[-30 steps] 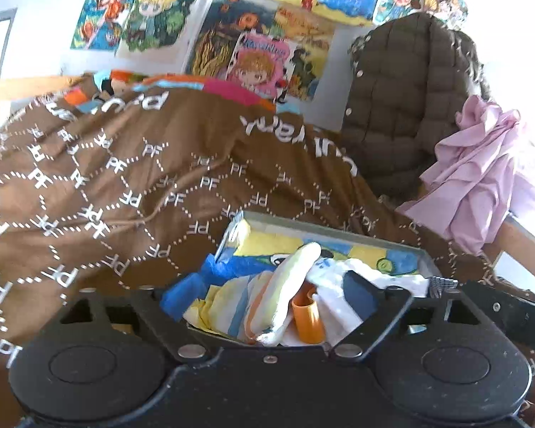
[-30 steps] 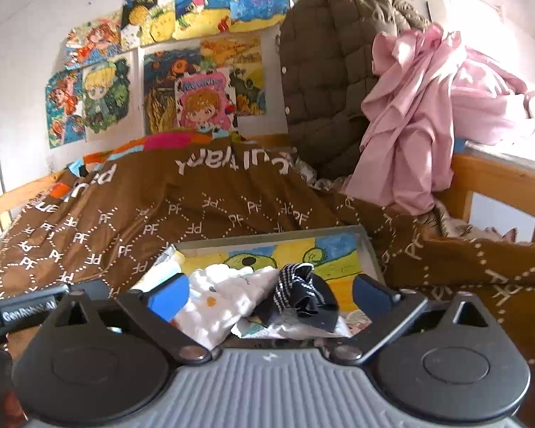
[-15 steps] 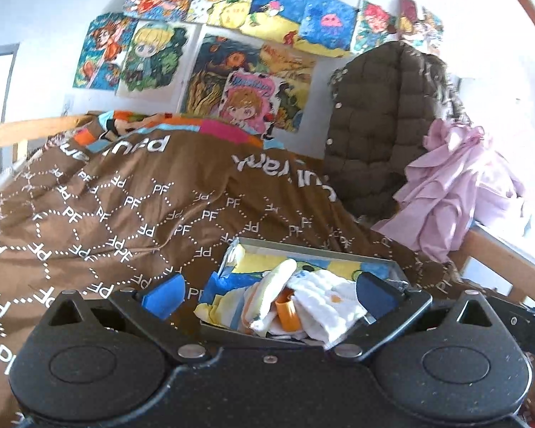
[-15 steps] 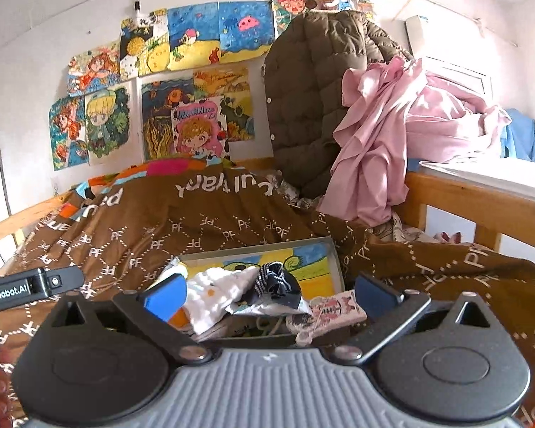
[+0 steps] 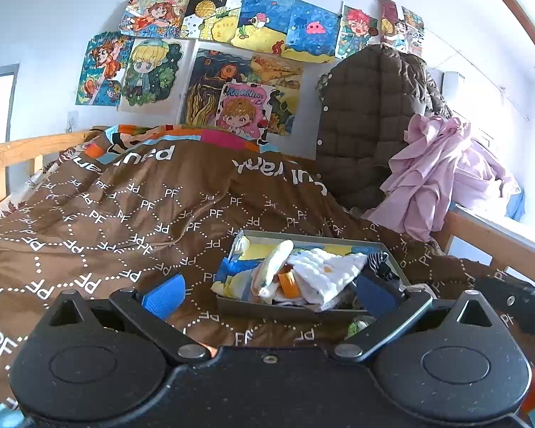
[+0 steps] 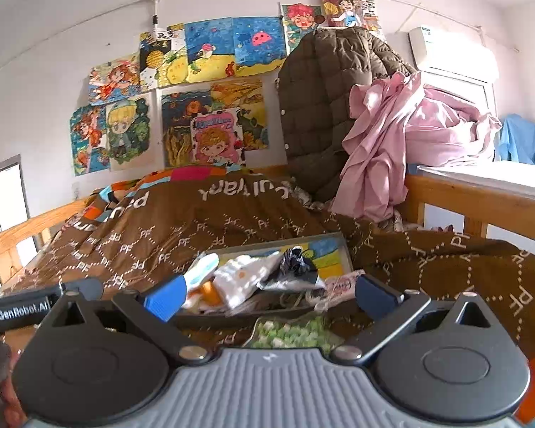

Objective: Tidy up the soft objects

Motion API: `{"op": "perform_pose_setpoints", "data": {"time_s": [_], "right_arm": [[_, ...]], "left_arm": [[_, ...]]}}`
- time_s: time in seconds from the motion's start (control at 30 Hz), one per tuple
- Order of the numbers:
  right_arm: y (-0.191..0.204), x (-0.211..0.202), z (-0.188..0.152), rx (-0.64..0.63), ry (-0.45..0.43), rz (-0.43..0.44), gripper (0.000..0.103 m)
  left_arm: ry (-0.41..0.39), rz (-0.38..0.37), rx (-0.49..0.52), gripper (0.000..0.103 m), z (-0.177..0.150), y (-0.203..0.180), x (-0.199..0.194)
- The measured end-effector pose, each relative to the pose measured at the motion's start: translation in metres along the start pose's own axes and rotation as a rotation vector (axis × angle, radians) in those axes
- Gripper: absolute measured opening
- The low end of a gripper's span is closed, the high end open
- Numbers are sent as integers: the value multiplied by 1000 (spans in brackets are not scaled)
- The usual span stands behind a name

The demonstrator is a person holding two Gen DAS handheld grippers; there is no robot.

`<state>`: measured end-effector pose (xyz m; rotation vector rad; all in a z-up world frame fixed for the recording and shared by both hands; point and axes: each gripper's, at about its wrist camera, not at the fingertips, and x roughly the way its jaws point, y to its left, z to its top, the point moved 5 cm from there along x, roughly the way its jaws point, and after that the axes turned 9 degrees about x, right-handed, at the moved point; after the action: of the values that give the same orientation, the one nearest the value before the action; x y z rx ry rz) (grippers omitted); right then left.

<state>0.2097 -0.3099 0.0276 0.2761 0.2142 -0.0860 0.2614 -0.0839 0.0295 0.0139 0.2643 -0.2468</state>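
Item: shallow grey tray [image 5: 267, 308], lying on a bed with a brown "PF" quilt [image 5: 125, 214], near the middle of the scene, just beyond both tongs.

Contents, heaped and overlapping:
- white quilted cloth [image 5: 324, 271] with small orange spots, on top, centre;
- long pale rolled piece [image 5: 276, 260] with green and orange edging, left of the cloth;
- small orange piece [image 5: 287, 281], tucked between those two;
- black-and-white striped item [image 6: 296, 260], probably a sock, at the right;
- blue and yellow fabric [image 5: 232, 267] at the left end;
- pink-patterned piece [image 6: 339, 285], hanging over the near right rim.
The tray's floor shows a yellow-and-blue picture at the far side.

Outside the tray: a green-and-white knitted thing [image 6: 292, 333] on the quilt just near the tray's near wall, directly ahead of the right tongs.

Left tongs [image 5: 267, 292]: spread wide, nothing between them, clear of the tray. Right tongs [image 6: 271, 294]: likewise spread wide and empty.

Step in hand, as judged: between picks, both tools standing off from the heap. The likely next move is to choose one piece, the loose green knit or the overhanging pink one, and close low on a fold so that neighbouring cloth is not dragged along.

Surroundings: a brown quilted jacket [image 6: 324, 107] and pink cloth [image 6: 410, 142] at the far right; drawings [image 6: 210, 89] on the far wall.
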Motion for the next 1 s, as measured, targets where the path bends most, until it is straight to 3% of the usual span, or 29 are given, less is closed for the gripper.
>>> {"op": "perform_pose_setpoints", "data": {"time_s": [0.2,0.43,1.0], "right_arm": [[-4,-23,-20,-6,14,-3,103],[-15,-41,-40,14,51,-34,103],[-8,-82,-67,29,59,-81,103]], "left_arm": [[-30,-16,38,102,-10,-10,-32],[-12,-8,66,102,-35,-12,-58],[48,-25,63,102,-67,1,-84]]}}
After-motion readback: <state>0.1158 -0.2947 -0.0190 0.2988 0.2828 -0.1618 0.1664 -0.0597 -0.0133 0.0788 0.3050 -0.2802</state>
